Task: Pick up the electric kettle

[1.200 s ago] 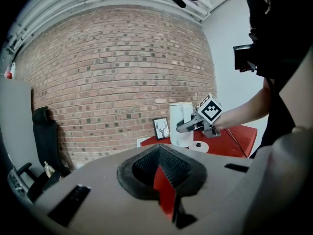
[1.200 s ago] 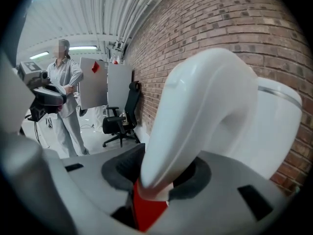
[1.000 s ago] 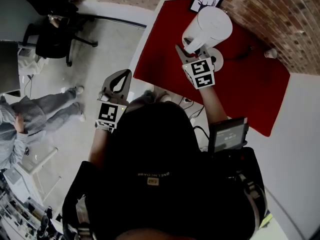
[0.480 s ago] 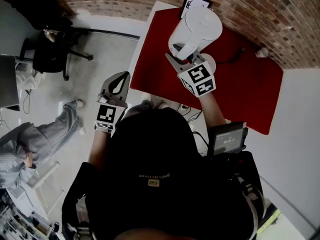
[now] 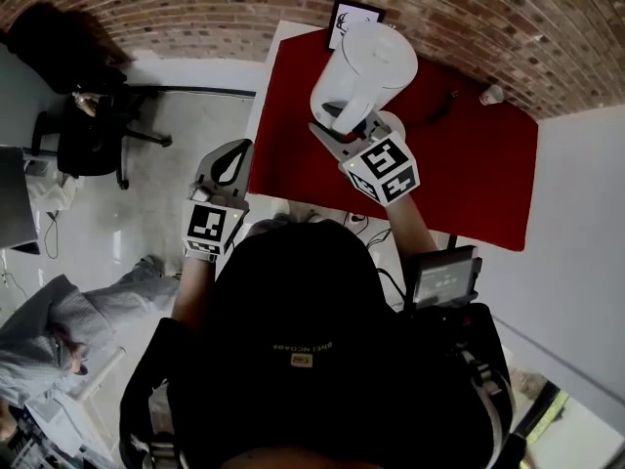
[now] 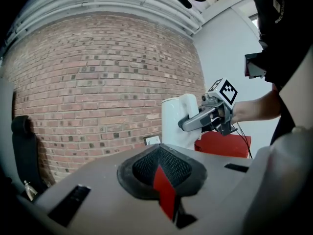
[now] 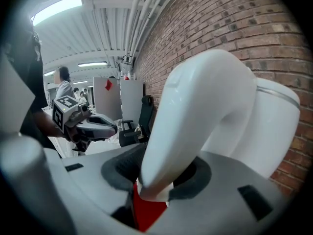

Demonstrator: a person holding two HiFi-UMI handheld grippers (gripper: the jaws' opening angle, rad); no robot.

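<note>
closest in is the wearer's dark head (image 5: pixel 293 291), with a small screen (image 5: pixel 444 274) strapped just to its right. low on the left, another person in grey (image 5: pixel 68 330) is on the floor. ahead of the head, the left gripper (image 5: pixel 237 150) is held off the desk (image 5: pixel 260 125), out past its left edge over the grey floor. its claw is pressed together at the tips and nothing sits in it.

the right gripper (image 5: pixel 342 131) reaches over the left part of the red cover (image 5: pixel 469 184) that lies on the desk. its claw pinches the white handle (image 7: pixel 195 121) of the electric kettle (image 5: pixel 366 66). the right gripper view shows that handle filling the gap between the pads. the kettle is roughly upright in the grip, over the desk's far left part. a round white base (image 5: pixel 395 122) peeks out just beside the gripper. whether the kettle's bottom is clear of it cannot be told.

behind the kettle, at the far left corner, stands a framed picture (image 5: pixel 354 16), partly hidden. a small white thing (image 5: pixel 491 94) lies near the far edge, towards the right. left of the desk is a black office chair (image 5: pixel 93 135), and a brick wall (image 5: pixel 195 8) runs behind everything.
</note>
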